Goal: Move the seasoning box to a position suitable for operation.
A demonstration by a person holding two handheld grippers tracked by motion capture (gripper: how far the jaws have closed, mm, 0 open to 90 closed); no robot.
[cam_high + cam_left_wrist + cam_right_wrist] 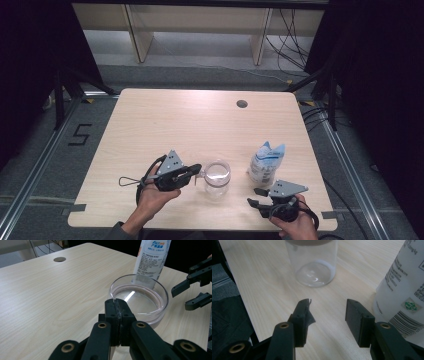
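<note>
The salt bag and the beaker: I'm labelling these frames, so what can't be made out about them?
- Salt bag: its top is cut off by the left gripper view's upper edge; its print is too small to read in the high view.
- Glass beaker: its rim is cut off by the right gripper view's top edge.
- Left gripper: its shut jaws hide whatever part of the beaker they pinch.

One clear glass jar (pixel 217 176). One white salt bag (pixel 266 162). Two hand-held grippers: left (pixel 198 170), right (pixel 256 196). One bench (pixel 200 120).
</note>
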